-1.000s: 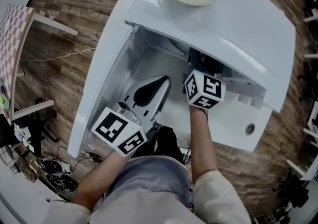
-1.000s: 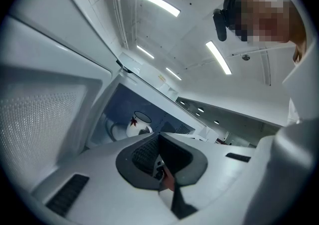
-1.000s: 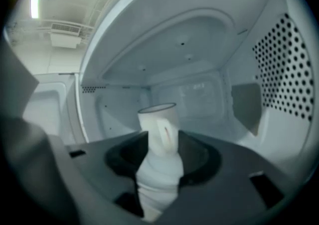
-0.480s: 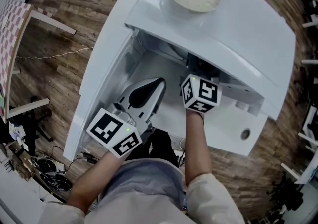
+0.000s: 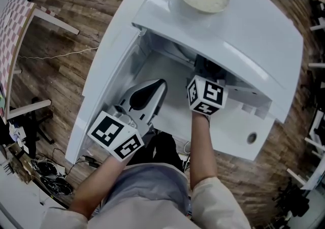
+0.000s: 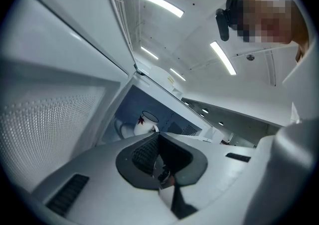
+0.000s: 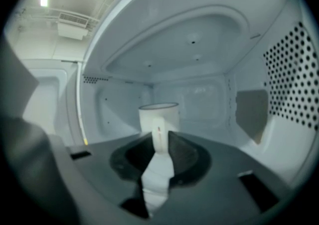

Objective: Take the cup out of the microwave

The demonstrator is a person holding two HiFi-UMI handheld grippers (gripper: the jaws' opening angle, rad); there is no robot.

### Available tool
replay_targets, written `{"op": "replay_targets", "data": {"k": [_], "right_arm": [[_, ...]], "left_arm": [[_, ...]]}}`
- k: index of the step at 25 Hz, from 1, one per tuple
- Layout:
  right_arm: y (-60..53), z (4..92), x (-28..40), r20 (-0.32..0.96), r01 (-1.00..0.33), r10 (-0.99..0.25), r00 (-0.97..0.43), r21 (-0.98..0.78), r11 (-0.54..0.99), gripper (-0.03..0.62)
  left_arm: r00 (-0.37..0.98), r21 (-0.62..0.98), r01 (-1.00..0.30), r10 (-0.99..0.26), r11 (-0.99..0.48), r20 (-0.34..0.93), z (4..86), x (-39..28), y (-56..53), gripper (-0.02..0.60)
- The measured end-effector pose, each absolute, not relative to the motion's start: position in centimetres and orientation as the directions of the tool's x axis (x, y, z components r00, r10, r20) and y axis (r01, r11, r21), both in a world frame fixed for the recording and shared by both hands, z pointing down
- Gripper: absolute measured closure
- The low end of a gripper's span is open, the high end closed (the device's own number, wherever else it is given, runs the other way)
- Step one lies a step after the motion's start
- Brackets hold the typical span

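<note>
Barely shifted since earlier frame; reach held steady. Microwave [image 5: 244,25] standing open for access. Left gripper [image 6: 159,164] pressed together, empty, parked outside. Right gripper [image 7: 159,141] nipped narrowly on handle of cup [image 7: 158,114], mid-cavity, ready for withdrawal.

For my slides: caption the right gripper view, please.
Right tool inside the microwave, jaws on the handle of the cup.
</note>
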State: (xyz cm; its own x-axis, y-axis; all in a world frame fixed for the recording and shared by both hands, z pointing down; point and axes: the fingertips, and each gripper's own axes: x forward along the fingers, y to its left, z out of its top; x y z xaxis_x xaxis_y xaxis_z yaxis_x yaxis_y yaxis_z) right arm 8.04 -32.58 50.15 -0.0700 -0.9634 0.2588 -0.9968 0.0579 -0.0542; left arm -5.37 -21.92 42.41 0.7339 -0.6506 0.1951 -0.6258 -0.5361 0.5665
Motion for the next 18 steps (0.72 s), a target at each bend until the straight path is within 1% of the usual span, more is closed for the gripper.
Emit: {"op": "replay_targets", "data": {"k": [7,18], "right_arm": [[-32.63,50.08,8.07,0.263,-0.998,-0.963,-0.063,0.007,0.067,0.513],[-31.87,49.46,8.2,0.246,-0.997,-0.967,-0.071,-0.009,0.071,0.517]], "left_arm": [[0.737,0.563,-0.621,-0.651,-0.545,0.183,42.16,-5.36,-21.85,0.571],[0.737,0.562,-0.62,-0.652,-0.548,0.177,41.73,-5.08,-21.68,0.571]]}}
